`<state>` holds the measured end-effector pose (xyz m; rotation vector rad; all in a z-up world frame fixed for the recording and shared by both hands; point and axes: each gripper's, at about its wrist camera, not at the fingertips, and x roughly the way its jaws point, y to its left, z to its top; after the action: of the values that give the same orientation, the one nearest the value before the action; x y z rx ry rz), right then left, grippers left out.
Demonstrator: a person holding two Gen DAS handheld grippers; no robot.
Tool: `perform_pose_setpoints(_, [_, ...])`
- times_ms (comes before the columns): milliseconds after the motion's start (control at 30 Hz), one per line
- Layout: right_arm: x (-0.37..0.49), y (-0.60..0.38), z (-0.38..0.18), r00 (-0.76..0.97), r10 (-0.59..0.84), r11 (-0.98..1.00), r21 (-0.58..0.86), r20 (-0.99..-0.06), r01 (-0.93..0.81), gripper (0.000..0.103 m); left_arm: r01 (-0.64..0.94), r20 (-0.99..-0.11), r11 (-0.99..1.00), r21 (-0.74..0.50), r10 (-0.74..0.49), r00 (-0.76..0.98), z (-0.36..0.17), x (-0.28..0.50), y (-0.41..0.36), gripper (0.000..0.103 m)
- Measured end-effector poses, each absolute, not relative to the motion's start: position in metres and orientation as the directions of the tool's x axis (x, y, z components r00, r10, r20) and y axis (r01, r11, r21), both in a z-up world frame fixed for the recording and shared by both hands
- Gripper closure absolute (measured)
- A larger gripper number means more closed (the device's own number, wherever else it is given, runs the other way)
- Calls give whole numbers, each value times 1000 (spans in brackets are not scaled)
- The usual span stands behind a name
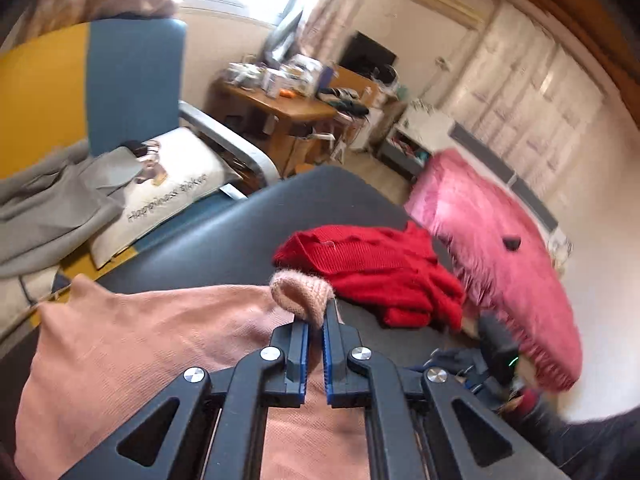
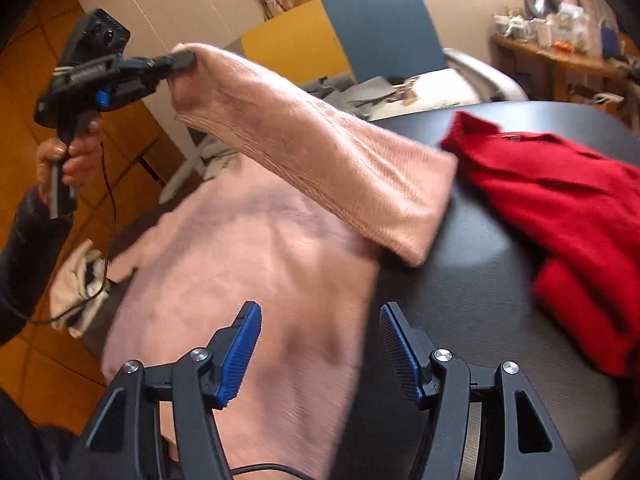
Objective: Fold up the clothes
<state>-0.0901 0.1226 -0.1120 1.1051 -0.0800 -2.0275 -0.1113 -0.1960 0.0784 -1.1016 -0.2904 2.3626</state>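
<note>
— Pink knitted sweater (image 2: 256, 280), soft and fuzzy: where does it lie?

— Its body is spread flat on the near edge of my round dark table (image 2: 480, 300). One sleeve is lifted, its ribbed cuff pinched tight in my left gripper (image 1: 318, 320).

— Which step?

— I judge a sleeve fold: the cuff wants carrying across the body and laying flat.

— Your right gripper (image 2: 320, 344)?

— Fingers wide apart, holding nothing, low over the sweater's edge. My left hand (image 2: 68, 160) is raised high, wrist cocked.

— Farther off?

— Crumpled red knit cardigan (image 2: 560, 208), toward the table's far side.
</note>
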Motion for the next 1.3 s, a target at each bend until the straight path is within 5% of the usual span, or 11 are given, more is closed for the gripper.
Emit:
perform_pose_setpoints(433, [-128,48,-144,-255,-815,-576,682,-521,450,38,-229,-476,-840,-492,479,-737,147,-69,-314,98])
perform_pose_setpoints(667, [-158,47,-173,-246,-874,-470,858,-420,208,20,-64,-559,-825,-562,435,-706,64,-48,-372,98])
perform_pose_setpoints(833, [-175,40,-185,-279,-852,-488,865,-444,115,20,80,-627,-794,-603,410,-662,-8,-37,-414,98])
perform_pose_setpoints(1000, [-176,34,-173,-255,-815,-565,811,-520,152,20,222,-689,-762,-608,368,-625,-72,-21,-455,98])
perform_pose_setpoints(1100, [-176,22,-144,-296,-711,-703,642,-638,306,21,290,-743,-764,-576,341,-575,-104,-17,-470,98])
perform_pose_setpoints(1233, [-197,1,-109,-416,-558,-815,380,-718,438,47,320,-776,-769,-554,338,-533,-132,-13,-471,98])
perform_pose_setpoints(1300, [-224,-16,-108,-436,-487,-846,285,-757,450,51,308,-771,-771,-557,342,-537,-138,-8,-468,98])
